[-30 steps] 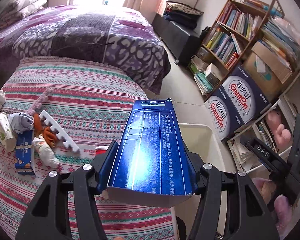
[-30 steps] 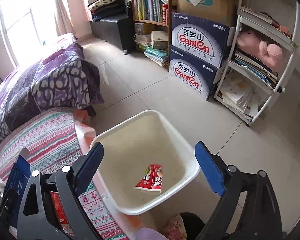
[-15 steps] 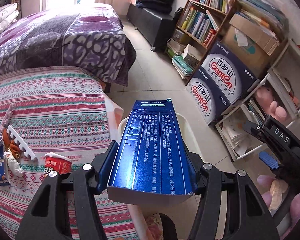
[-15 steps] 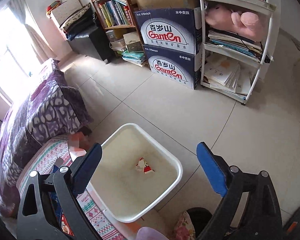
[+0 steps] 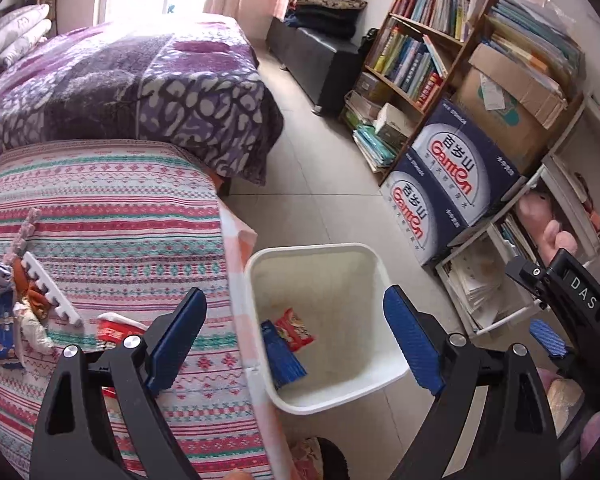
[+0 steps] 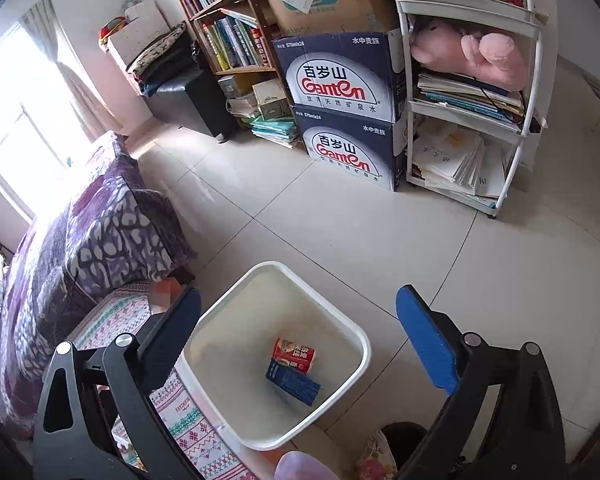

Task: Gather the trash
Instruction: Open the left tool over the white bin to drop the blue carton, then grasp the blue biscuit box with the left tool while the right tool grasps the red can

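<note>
A white bin [image 5: 256, 264] stands on the floor beside the striped bed; it also shows in the right wrist view [image 6: 356, 336]. Inside it lie a blue box [image 5: 282, 354] [image 6: 296, 384] and a red wrapper [image 5: 296, 328] [image 6: 294, 354]. My left gripper [image 5: 294, 336] is open and empty above the bin. My right gripper [image 6: 300, 340] is open and empty, also above the bin; it shows at the right edge of the left wrist view [image 5: 548, 340]. A red cup [image 5: 116, 326] and a pile of trash [image 5: 12, 308] lie on the striped cover.
A purple quilt [image 5: 140, 80] covers the far bed. Two stacked Ganten cartons [image 6: 344, 112], a bookshelf [image 5: 420, 48] and a white rack [image 6: 472, 92] with papers and a pink plush line the wall. Tiled floor [image 6: 340, 220] lies between them and the bin.
My left gripper has opened and let go of the blue box, which now lies in the bin beside the red wrapper. Both grippers have risen a little.
</note>
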A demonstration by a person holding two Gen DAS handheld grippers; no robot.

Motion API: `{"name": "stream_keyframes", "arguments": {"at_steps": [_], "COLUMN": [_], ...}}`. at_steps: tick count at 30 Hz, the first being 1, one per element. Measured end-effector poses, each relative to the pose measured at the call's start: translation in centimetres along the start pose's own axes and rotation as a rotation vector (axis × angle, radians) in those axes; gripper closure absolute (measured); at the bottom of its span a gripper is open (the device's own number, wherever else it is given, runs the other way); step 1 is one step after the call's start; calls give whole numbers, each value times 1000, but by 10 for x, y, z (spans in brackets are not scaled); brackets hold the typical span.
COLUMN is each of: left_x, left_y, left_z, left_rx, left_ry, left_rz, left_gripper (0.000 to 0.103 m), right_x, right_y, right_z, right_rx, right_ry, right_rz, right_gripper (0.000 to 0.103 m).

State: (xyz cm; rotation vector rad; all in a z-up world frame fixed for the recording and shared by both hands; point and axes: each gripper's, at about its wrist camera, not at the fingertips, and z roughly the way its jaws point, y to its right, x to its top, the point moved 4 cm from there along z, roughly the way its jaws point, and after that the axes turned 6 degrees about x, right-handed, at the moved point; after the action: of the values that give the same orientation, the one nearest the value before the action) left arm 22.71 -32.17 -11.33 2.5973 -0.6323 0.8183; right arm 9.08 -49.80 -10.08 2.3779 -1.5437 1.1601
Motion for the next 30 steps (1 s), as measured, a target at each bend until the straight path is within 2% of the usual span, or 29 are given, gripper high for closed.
{"name": "stream_keyframes", "arguments": {"at_steps": [6, 11, 16, 18, 20, 23, 26, 30], "left_x": [-6, -15, -29, -40, -53, -71, -81, -99], "left_y": [-58, -121, -196, -227, -256, -294, -324, -342], "left_z": [-11, -7, -4, 3, 11, 21, 25, 39], "left_rx": [146, 309, 409, 453, 475, 502, 520, 462], "left_ry": [45, 8, -92, -175, -250, -351, -397, -472], "left_rz": [-40, -66, -173, -203, -235, -275, -307, -342], "left_gripper": [15, 15, 15, 15, 15, 15, 15, 15], "right_x": [-29, -55, -86, -99, -106, -132, -150, -174], "right_y": [-46, -82, -116, -127, -132, -152, -166, -179], "right_z": [4, 11, 23, 28, 31, 41, 49, 60], "right_rx": [-4, 15, 30, 32, 34, 45, 54, 50], "right_ry": [-21, -66, -129, -160, -177, -250, -302, -364], "right_rz": [-134, -193, -261, -292, -305, -351, -376, -423], "right_gripper": [7, 7, 7, 7, 7, 7, 7, 7]}}
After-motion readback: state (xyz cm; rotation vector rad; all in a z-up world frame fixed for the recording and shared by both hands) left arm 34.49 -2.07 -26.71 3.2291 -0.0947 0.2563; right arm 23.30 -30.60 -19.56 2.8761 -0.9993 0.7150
